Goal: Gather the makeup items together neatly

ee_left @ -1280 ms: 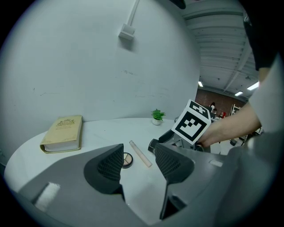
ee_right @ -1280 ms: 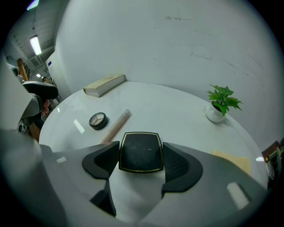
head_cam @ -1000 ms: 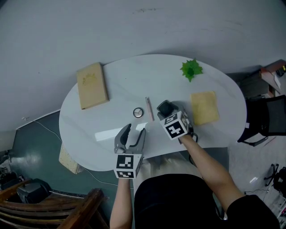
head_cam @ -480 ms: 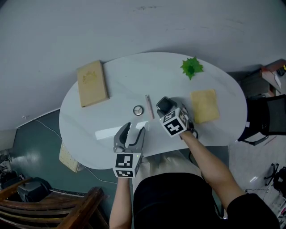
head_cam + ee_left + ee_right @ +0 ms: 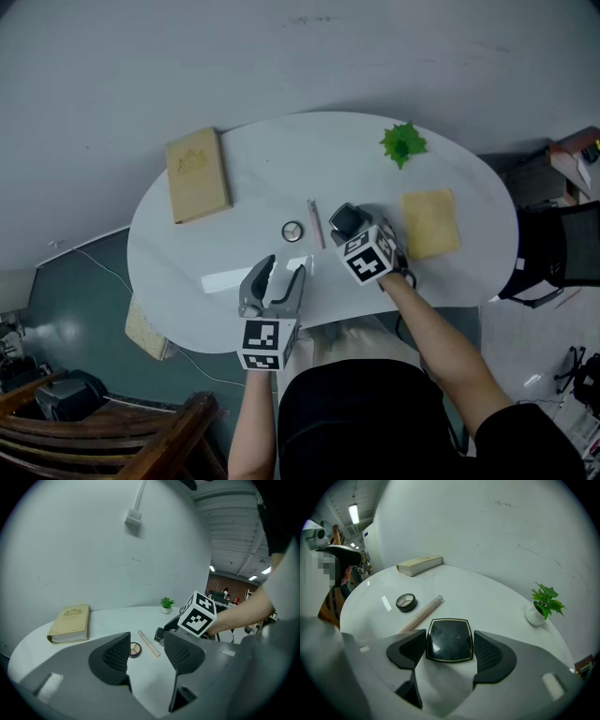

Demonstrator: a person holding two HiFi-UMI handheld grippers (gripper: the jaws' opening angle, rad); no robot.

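The right gripper [image 5: 450,648] has its jaws pressed against the two side edges of a compact [image 5: 450,638], which lies flat on the table [image 5: 244,178]; gripping it by the sides while it rests on the top probably lets it be slid, not lifted, towards the other makeup. The compact is a glossy black rounded square with a thin gold rim, hard and smooth, so the ribbed jaw pads have to hold it by friction alone. Just beyond it lies a slim pale tube [image 5: 424,612], and beside that a small round pot [image 5: 405,602] with a dark rim and a clear lid; the three sit close but not touching. The left gripper [image 5: 147,653] hovers near the table's front edge with its jaws apart and nothing between them, likely waiting to tidy the tube or pot. The white table is smooth and shiny; further out are a cream hardback book [image 5: 197,175] and a small green plant [image 5: 401,144].
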